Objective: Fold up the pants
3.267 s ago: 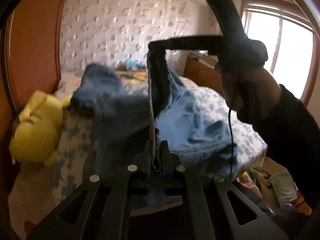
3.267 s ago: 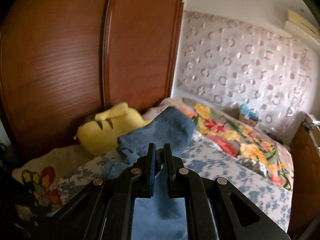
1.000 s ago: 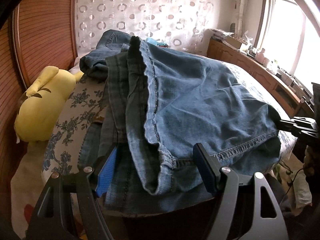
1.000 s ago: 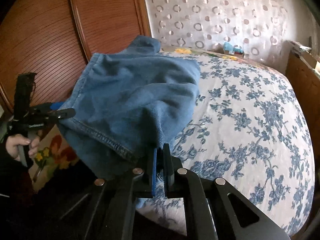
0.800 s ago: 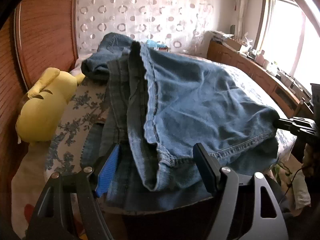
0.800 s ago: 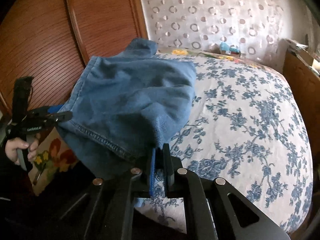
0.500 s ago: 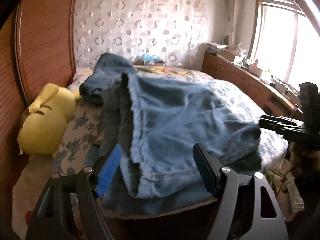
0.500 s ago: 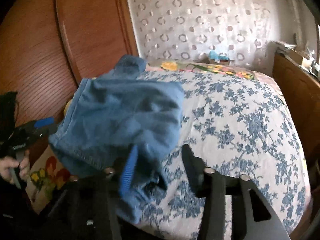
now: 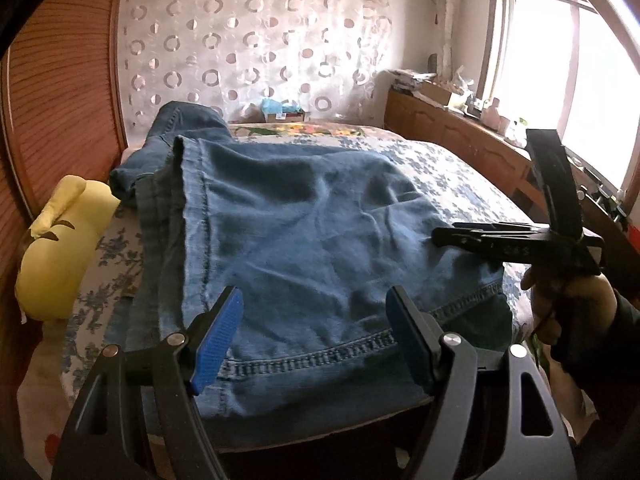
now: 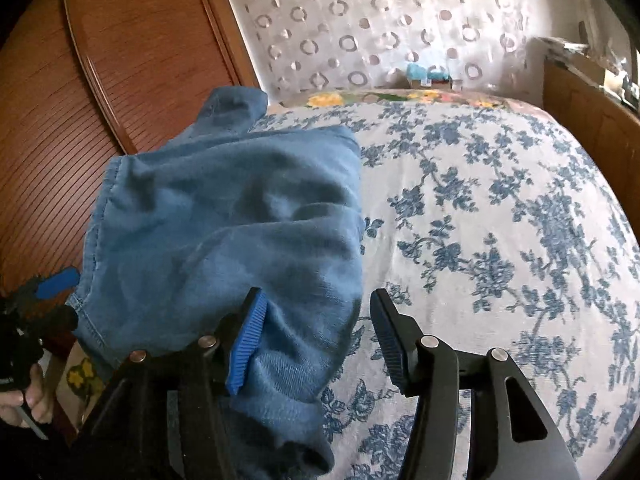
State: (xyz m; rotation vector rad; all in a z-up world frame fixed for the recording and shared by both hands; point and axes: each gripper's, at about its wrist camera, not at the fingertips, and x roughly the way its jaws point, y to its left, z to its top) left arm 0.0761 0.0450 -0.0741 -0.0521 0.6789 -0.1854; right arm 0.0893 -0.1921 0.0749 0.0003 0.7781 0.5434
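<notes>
The jeans (image 9: 304,236) lie folded over on the near left part of the bed (image 10: 500,208), their stitched hem (image 9: 360,350) running along the bed's near edge and hanging a little over it. My left gripper (image 9: 316,340) hangs just above that hem with its jaws spread wide, nothing pinched; the denim lies below them, not between the pads. My right gripper (image 10: 320,340) has just been opening; its jaws stand apart, the blue pad (image 10: 248,344) beside the right-hand fold of the jeans, the cloth not gripped.

To the right of the jeans the flowered bedspread is bare right across to the far side, plenty of room there. On the left it is tight: a yellow plush toy (image 9: 60,248) sits against the jeans' left side, and the wooden wardrobe (image 9: 52,100) stands close behind it. A darker bunched part of the jeans (image 9: 180,128) is humped up at the far end, near the dotted curtain (image 9: 256,52). A low wooden cabinet (image 9: 452,136) with clutter on top runs along under the window (image 9: 560,68).
</notes>
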